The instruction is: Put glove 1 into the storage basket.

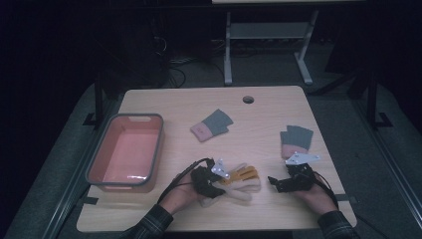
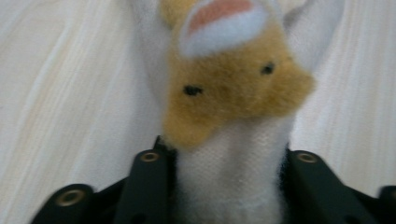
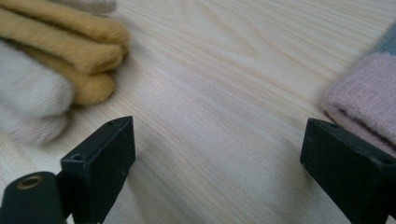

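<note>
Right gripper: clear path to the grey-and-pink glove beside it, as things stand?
Probably yes. The right gripper has its jaws wide open with nothing between them, and bare table lies between it and the grey-and-pink glove. It faces the yellow-and-white gloves, so it would need to turn.

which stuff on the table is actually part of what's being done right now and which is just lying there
In the job:
- white and yellow fuzzy glove, cuff between the jaws
- left gripper, closed on it

Lying about:
- grey and pink glove, mid table
- second grey and pink glove, beside the open right gripper
- pink bin
</note>
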`<state>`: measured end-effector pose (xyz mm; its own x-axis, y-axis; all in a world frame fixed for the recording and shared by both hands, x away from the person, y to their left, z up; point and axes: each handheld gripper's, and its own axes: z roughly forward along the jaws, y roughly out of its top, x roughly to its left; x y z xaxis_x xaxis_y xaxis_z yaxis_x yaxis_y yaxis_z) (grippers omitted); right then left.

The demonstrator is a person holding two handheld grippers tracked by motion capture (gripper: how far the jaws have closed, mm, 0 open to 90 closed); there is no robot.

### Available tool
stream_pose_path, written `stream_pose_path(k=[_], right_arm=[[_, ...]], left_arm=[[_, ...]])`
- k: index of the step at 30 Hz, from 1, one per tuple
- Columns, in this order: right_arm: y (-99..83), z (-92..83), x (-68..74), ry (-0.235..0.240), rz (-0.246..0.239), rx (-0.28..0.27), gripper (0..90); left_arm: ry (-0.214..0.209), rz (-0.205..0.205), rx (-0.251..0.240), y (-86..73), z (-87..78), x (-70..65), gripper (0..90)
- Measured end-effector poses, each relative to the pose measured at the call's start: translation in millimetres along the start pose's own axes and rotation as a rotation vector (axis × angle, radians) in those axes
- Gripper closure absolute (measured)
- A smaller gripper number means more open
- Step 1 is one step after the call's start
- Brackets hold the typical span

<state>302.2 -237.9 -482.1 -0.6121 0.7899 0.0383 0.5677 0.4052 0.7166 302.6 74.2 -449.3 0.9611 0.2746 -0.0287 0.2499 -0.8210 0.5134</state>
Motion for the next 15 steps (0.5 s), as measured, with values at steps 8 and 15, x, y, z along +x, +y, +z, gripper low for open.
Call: stream_pose_path(k=[8,15], right_arm=[[0.1,0.1,0.2,0.001,0.003,-0.001,9.9],[0.1,0.1,0.2,0.001,0.003,-0.001,10.0]], left_arm=[[-0.022,-0.011,-0.008,0.5,-3.3,3.0,70.6],[-0.026,-0.037,-0.032,2.9,-15.3,8.9,70.6]])
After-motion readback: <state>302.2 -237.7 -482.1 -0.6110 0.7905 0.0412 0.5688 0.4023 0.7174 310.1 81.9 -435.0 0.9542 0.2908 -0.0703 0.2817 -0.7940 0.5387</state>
